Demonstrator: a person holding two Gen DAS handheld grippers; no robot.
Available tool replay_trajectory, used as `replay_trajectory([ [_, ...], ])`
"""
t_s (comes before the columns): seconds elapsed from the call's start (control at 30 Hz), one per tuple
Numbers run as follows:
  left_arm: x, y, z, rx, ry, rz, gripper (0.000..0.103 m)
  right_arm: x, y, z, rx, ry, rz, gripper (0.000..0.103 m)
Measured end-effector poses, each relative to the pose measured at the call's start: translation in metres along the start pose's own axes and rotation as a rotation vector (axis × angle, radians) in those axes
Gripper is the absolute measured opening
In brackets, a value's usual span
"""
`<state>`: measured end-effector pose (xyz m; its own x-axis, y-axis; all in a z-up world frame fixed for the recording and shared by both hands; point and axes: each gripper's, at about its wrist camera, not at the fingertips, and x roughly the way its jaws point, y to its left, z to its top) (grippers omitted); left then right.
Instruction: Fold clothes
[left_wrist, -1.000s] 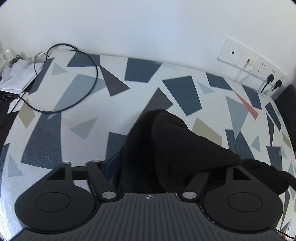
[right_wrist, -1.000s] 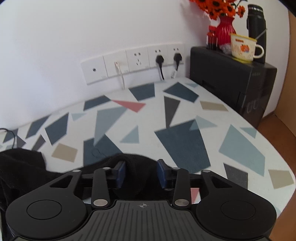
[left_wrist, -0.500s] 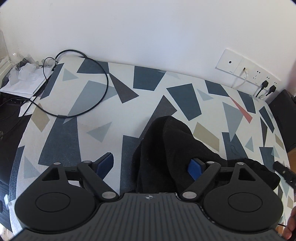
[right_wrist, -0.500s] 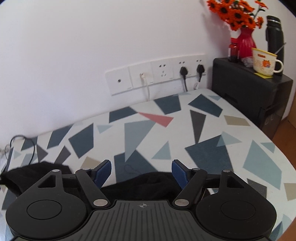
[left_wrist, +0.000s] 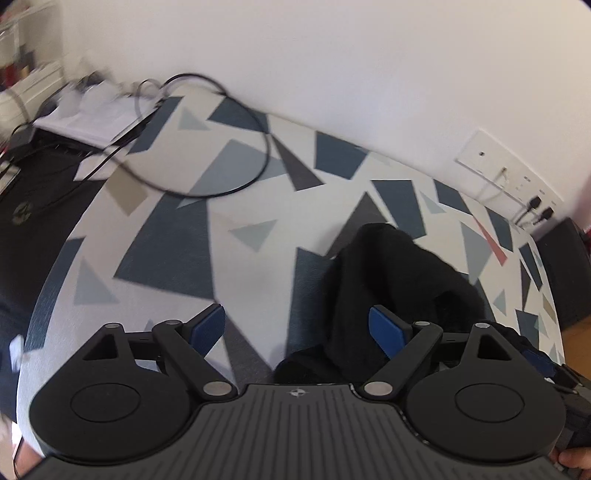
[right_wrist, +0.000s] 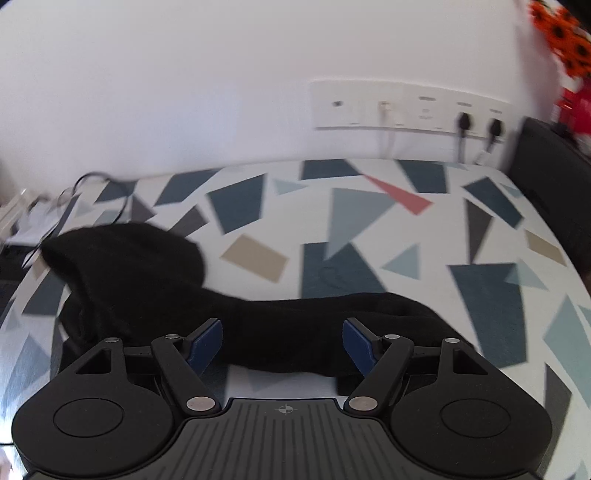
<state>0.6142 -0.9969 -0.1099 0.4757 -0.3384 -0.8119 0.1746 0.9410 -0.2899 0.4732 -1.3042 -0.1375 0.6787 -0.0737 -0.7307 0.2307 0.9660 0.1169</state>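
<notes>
A table (right_wrist: 369, 229) with a white top scattered with blue, grey, tan and red shapes fills both views, pushed against a white wall (right_wrist: 184, 92). On it lies a black garment (right_wrist: 155, 280), soft and matte, bunched into a rounded hump at one end and drawn out into a long, low band at the other. From the right wrist, the hump sits toward the left and the band runs rightward across the near part of the table, passing under the right gripper (right_wrist: 282, 341). That gripper's blue-padded jaws stand apart over the band, nothing pinched between them. From the left wrist, the same garment (left_wrist: 399, 280) rises as a dark mound just right of centre, its near edge reaching in below the left gripper (left_wrist: 297, 326). The left gripper's jaws gape wide and empty: the right-hand pad hangs over the cloth, the left-hand pad over bare table. A row of wall sockets (right_wrist: 410, 107) with two black plugs runs along the wall, and a black cable (left_wrist: 236, 155) loops across the far corner of the table. Both views are blurred at the edges.
</notes>
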Motion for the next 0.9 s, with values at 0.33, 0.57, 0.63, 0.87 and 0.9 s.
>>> replay_trajectory([
  [0.33,0.027,-0.010,-0.058,0.055,0.121,0.127,0.087,0.057,0.040,0.008,-0.229,0.087,0.147,0.052],
  [0.57,0.058,-0.027,-0.094,0.082,0.170,0.254,0.087,0.077,0.000,0.016,-0.208,0.086,0.080,0.004],
  [0.63,0.062,-0.031,-0.098,0.096,0.149,0.295,0.093,0.071,-0.024,0.022,-0.155,0.050,0.047,0.004],
  [0.87,0.067,-0.041,-0.095,0.121,0.125,0.319,0.093,0.026,-0.131,0.042,0.193,-0.125,-0.155,0.004],
  [0.9,0.068,-0.043,-0.095,0.129,0.120,0.316,0.093,0.017,-0.148,0.042,0.261,-0.158,-0.179,0.004],
])
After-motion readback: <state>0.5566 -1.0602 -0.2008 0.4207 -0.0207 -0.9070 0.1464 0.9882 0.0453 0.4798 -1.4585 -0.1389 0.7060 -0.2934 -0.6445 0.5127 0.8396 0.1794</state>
